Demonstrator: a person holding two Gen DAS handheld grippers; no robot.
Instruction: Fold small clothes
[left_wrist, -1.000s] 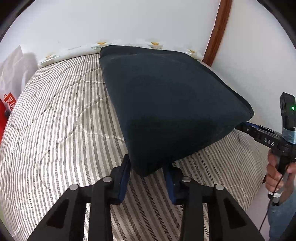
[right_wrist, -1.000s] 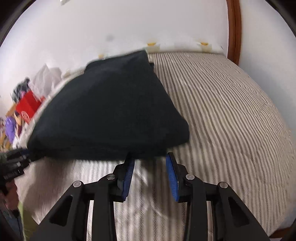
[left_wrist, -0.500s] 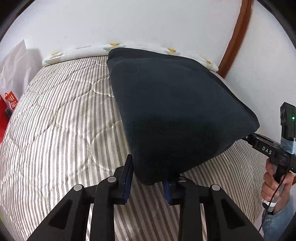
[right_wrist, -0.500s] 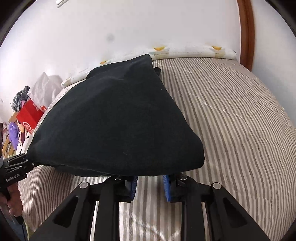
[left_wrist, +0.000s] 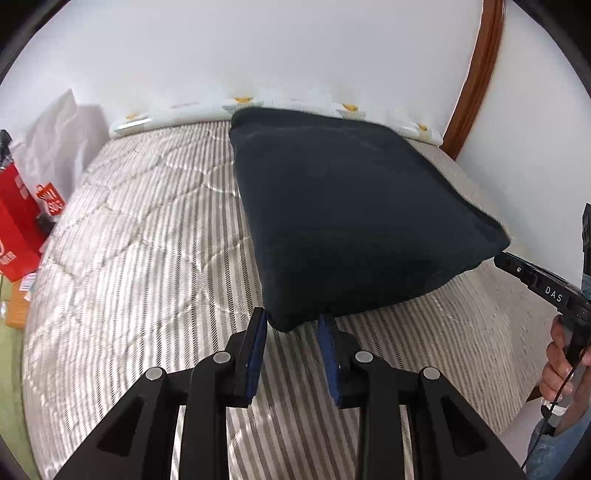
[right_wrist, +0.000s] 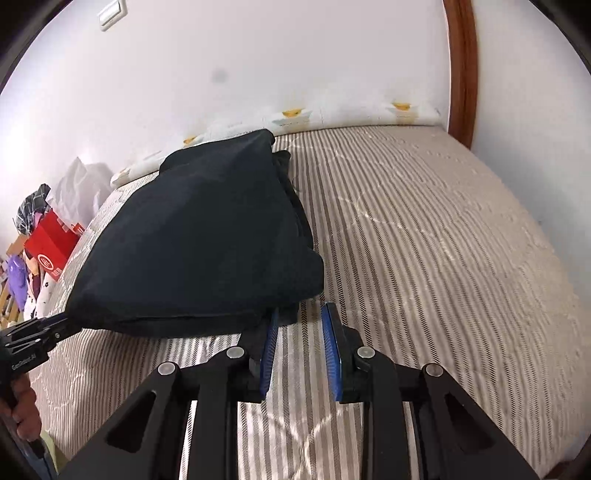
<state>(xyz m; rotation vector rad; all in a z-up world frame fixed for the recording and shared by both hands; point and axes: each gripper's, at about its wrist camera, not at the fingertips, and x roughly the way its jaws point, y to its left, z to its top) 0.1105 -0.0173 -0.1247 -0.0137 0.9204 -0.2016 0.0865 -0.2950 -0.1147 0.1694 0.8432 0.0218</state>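
Dark garment (left_wrist: 354, 221) covers far right part of striped bed cover (left_wrist: 147, 258); surface under it hidden. Near corner of garment hides tips of left gripper (left_wrist: 291, 325) pads, contact not clear. In right wrist view, garment corner hides tip of inner pad of right gripper (right_wrist: 299, 325); grip there cannot tell. Red bag (left_wrist: 18, 236) cut by left picture edge, print too small to read. Hand (left_wrist: 565, 354) cut by right edge. Pile of things (right_wrist: 33, 236) beside left bed edge small, blurred.
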